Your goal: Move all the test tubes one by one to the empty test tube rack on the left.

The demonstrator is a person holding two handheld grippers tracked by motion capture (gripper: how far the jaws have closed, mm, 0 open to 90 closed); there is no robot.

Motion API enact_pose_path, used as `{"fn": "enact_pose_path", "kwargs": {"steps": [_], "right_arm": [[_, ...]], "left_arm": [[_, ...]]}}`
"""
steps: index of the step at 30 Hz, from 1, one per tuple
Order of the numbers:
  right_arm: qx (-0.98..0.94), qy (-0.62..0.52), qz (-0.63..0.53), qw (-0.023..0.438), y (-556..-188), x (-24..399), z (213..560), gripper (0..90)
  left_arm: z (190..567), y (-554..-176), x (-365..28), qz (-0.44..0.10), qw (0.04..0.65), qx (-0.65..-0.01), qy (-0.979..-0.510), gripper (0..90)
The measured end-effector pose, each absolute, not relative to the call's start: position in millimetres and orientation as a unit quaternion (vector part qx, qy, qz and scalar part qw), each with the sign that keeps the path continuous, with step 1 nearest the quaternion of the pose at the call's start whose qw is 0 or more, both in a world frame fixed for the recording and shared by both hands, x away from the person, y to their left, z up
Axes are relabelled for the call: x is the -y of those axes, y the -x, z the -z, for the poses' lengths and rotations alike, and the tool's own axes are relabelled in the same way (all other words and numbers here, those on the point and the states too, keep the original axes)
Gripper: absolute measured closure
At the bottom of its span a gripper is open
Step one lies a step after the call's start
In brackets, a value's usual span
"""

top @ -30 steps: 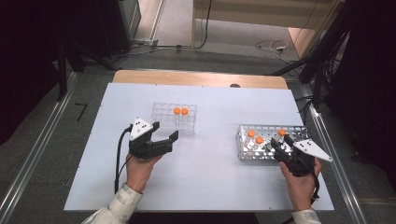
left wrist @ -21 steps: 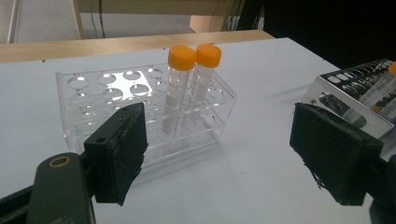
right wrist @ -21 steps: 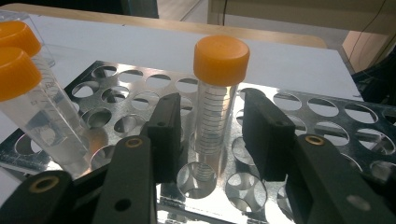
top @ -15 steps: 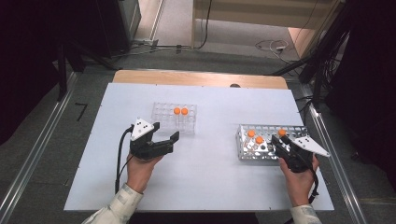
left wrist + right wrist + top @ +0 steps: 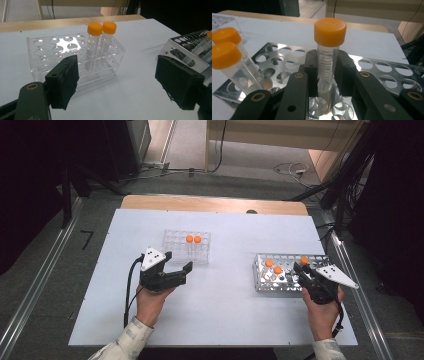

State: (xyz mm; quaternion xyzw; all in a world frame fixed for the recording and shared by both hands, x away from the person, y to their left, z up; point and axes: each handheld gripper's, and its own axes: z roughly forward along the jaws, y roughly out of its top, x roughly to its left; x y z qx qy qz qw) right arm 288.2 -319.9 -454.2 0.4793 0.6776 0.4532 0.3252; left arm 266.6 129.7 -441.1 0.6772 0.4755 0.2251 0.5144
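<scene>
tube (image 5: pixel 327 72) upright in metal rack (image 5: pixel 384 75), clamped by right gripper (image 5: pixel 327 77).

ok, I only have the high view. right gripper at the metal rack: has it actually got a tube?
Observer: Yes. In the right gripper view, the right gripper is shut on an orange-capped tube, with its fingers pressing on both sides just below the cap.
Operator: tube out of the rack yet?
Observer: Not yet. Its lower end sits down in a hole of the metal rack.
Operator: and the left one?
Observer: In the left gripper view, the left gripper is open with nothing between its fingers. It faces the clear rack, where two capped tubes stand upright side by side.
</scene>
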Motion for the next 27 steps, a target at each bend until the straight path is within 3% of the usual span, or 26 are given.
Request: {"fn": "enact_pose_path", "kwargs": {"steps": [13,27], "right_arm": [[-0.651,-0.461,-0.498,0.340,-265,328,416,71.9],[-0.684,-0.441,-0.497,0.300,-226,316,412,71.9]], "left_arm": [[440,-266,-131,-0.225,0.516,-0.476,-0.676,19.4],[441,-266,-129,-0.223,0.516,-0.474,-0.678,19.4]]}}
